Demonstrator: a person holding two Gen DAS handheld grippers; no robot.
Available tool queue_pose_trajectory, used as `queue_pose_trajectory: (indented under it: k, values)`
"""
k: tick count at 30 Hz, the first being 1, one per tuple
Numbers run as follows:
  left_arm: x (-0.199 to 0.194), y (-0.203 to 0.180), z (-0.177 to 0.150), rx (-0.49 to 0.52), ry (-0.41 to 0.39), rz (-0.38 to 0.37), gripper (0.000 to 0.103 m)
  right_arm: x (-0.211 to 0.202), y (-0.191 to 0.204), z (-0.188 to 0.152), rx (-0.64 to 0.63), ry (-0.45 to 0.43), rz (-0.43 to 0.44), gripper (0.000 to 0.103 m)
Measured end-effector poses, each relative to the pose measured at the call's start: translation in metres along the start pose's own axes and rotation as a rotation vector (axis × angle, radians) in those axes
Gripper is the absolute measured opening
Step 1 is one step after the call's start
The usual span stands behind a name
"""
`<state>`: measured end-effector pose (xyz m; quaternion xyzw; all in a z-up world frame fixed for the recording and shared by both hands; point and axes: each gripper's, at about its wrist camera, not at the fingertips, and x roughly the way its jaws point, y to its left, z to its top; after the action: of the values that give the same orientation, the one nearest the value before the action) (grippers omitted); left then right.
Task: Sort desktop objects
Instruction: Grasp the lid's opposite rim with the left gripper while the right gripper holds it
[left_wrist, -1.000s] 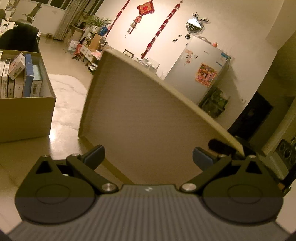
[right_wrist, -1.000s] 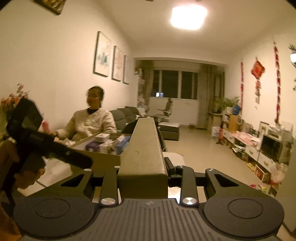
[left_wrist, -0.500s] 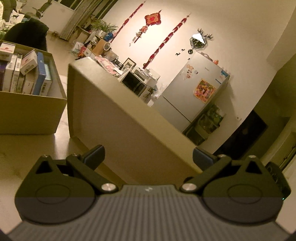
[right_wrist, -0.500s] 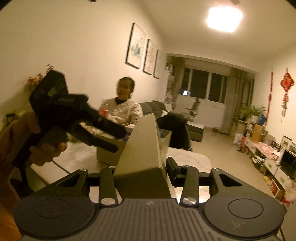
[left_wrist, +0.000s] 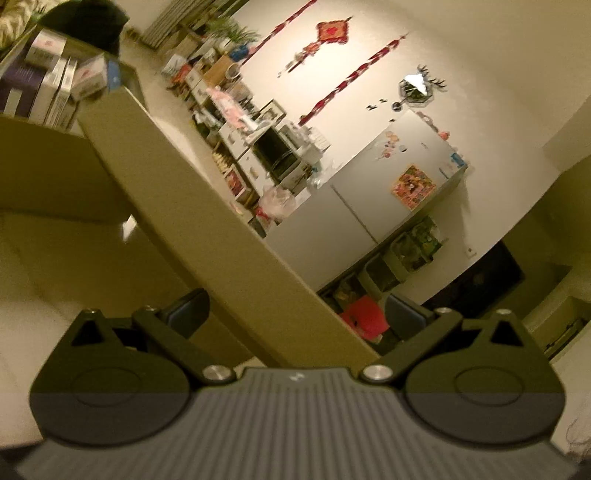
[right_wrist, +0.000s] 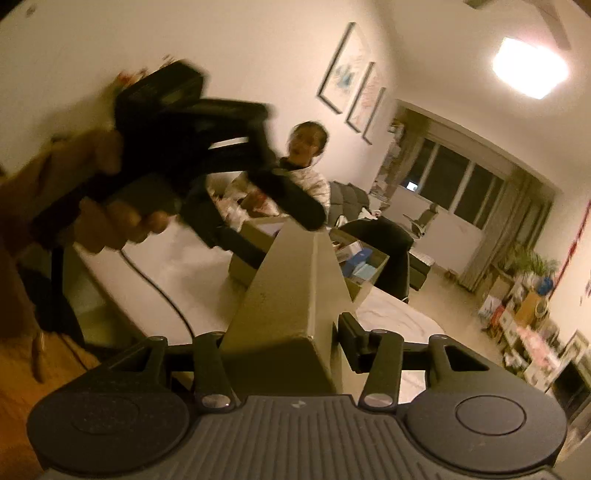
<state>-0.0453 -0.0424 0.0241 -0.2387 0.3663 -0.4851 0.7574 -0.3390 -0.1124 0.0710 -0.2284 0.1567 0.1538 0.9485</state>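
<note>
A long, flat olive-brown cardboard box (right_wrist: 291, 306) stands edge-up between the fingers of my right gripper (right_wrist: 284, 339). Its jaws are opening, and a thin gap shows between the right pad (right_wrist: 351, 339) and the box; the left pad is hidden behind it. In the left wrist view the same box (left_wrist: 207, 229) runs diagonally between the wide-apart fingers of my left gripper (left_wrist: 295, 310), with room beside the right finger. From the right wrist, a hand (right_wrist: 110, 218) holds the left gripper, whose fingers (right_wrist: 291, 199) reach the box's far end.
An open carton (left_wrist: 44, 166) of small packaged boxes stands on the white table (right_wrist: 147, 266) behind the held box, also in the right wrist view as the carton (right_wrist: 369, 284). A person (right_wrist: 303, 173) sits beyond it. A black cable (right_wrist: 159, 291) crosses the table. A fridge (left_wrist: 388, 192) stands off the right.
Both views have rolled and the box now leans diagonally. The right jaws have widened off the box. The left gripper has swung in toward the box's far end.
</note>
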Motion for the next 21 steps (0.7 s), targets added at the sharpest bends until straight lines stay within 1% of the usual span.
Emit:
queue_pose_trajectory:
  k: [4,6,7,9,10,13,16,18,21]
  values:
    - [0.006,0.004,-0.001,-0.046,0.022,0.011,0.092,0.008,0.018,-0.001,-0.067,0.015,0.012,0.054]
    - [0.007,0.006,-0.001,-0.057,0.028,0.017,0.080,0.008,0.023,-0.003,-0.085,0.020,0.014,0.055]
    - [0.008,0.006,-0.001,-0.062,0.030,0.021,0.077,0.008,0.025,-0.005,-0.091,0.021,0.014,0.055]
    - [0.009,0.008,-0.002,-0.074,0.034,0.029,0.061,0.007,0.028,-0.007,-0.095,0.021,0.014,0.056]
    - [0.009,0.010,-0.002,-0.084,0.033,0.034,0.057,0.005,0.028,-0.009,-0.093,0.022,0.016,0.057]
    - [0.008,0.017,-0.004,-0.125,0.035,0.026,0.054,0.007,0.029,-0.011,-0.080,0.027,0.022,0.060]
    - [0.008,0.025,-0.005,-0.149,0.035,0.038,0.054,0.011,0.029,-0.016,-0.058,0.045,0.047,0.065]
    - [0.007,0.030,-0.005,-0.169,0.036,0.042,0.055,0.013,0.029,-0.020,-0.037,0.070,0.081,0.076]
    - [0.002,0.040,-0.006,-0.194,0.025,0.055,0.056,0.014,0.026,-0.026,-0.017,0.091,0.133,0.083]
